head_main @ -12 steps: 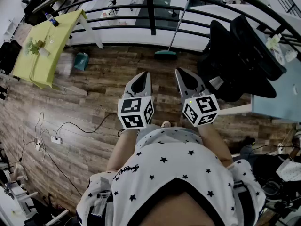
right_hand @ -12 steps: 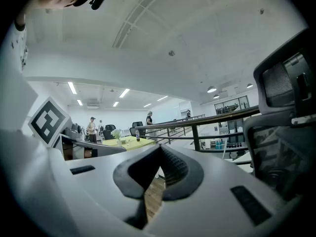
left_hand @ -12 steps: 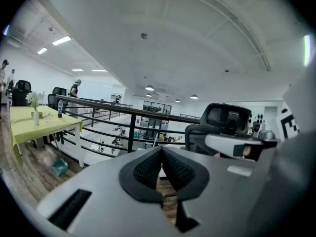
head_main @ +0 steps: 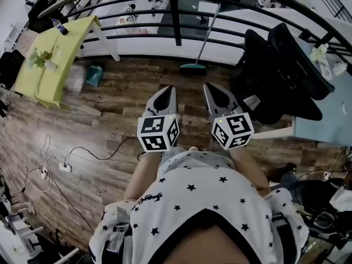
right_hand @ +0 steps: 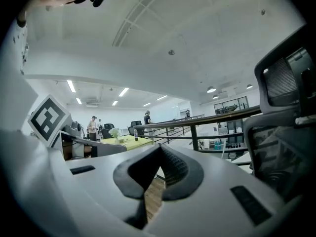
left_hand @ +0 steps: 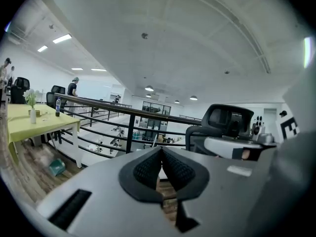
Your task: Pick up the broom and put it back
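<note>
A broom stands leaning against the black railing (head_main: 176,15) straight ahead, with its teal head (head_main: 192,67) on the wood floor and its pale handle (head_main: 208,29) slanting up to the right. My left gripper (head_main: 171,88) and right gripper (head_main: 208,86) are side by side in front of my body, pointing toward the broom and well short of it. In the left gripper view the left gripper (left_hand: 161,149) has its ribbed pads together and nothing between them. The right gripper (right_hand: 160,147) also shows its pads closed and empty.
A yellow-green table (head_main: 49,54) stands at the left with a teal bin (head_main: 94,73) beside it. Black office chairs (head_main: 286,70) and a light-blue desk (head_main: 330,109) crowd the right. Cables and a power strip (head_main: 66,166) lie on the floor at lower left.
The broom and railing sit slightly nearer in the head view. Both grippers keep the same pose, shut and empty.
</note>
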